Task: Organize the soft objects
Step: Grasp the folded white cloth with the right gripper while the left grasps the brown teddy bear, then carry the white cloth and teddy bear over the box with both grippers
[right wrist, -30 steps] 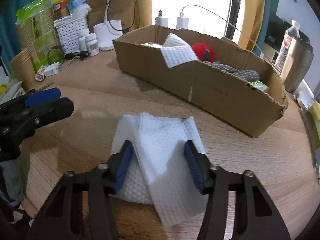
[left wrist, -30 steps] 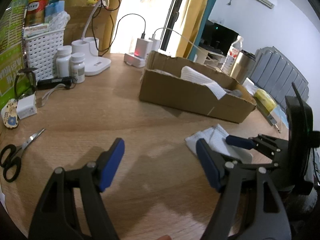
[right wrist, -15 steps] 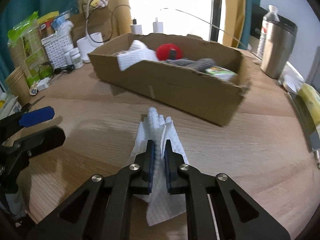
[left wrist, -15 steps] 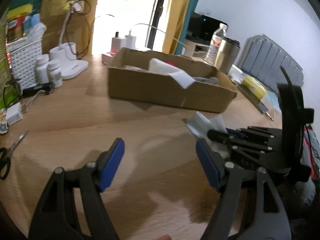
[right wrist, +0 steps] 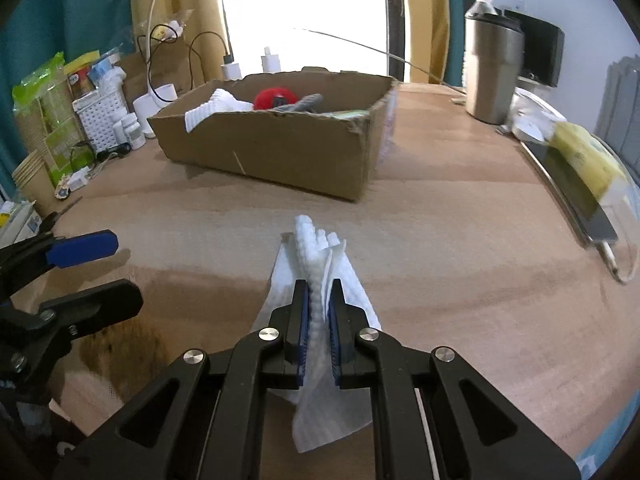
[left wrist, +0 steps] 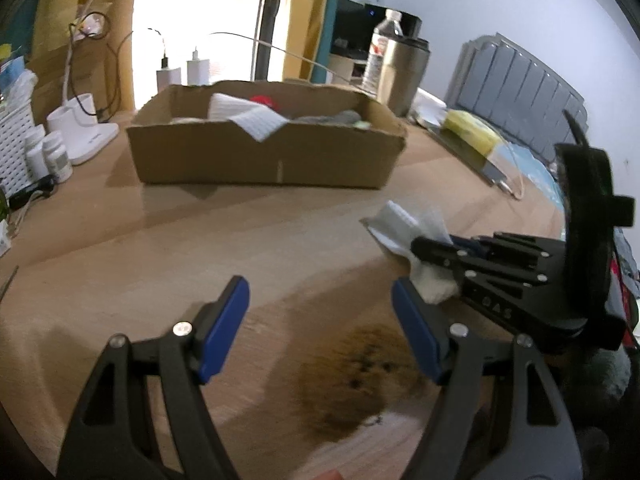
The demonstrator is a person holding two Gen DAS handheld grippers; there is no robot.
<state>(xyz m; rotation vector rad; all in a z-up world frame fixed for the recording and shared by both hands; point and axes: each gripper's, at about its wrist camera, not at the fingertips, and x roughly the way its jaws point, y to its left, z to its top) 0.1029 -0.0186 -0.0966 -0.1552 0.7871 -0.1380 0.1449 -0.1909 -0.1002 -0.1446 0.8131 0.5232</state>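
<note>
My right gripper (right wrist: 319,286) is shut on a white textured cloth (right wrist: 316,248) and holds it bunched just above the wooden table (right wrist: 460,240). It also shows in the left wrist view (left wrist: 430,246), with the cloth (left wrist: 404,224) sticking out of it. My left gripper (left wrist: 320,300) is open and empty, low over the table, to the left of the right one. An open cardboard box (right wrist: 280,148) stands beyond the cloth. It holds a white cloth (right wrist: 212,106), a red soft ball (right wrist: 272,98) and a grey item (right wrist: 304,103). The box also shows in the left wrist view (left wrist: 264,156).
A dark brown stain (left wrist: 352,372) marks the table under my left gripper. A steel tumbler (right wrist: 494,72) and water bottle (right wrist: 482,0) stand at the back right. A tray with a yellow pack (right wrist: 580,156) lies right. A lamp base (right wrist: 154,106), pill bottles (right wrist: 134,128) and white basket (right wrist: 98,118) stand left.
My right gripper closed on the white cloth, bunched it and lifted it off the table. Both grippers have moved right, so the box now sits more to the left.
</note>
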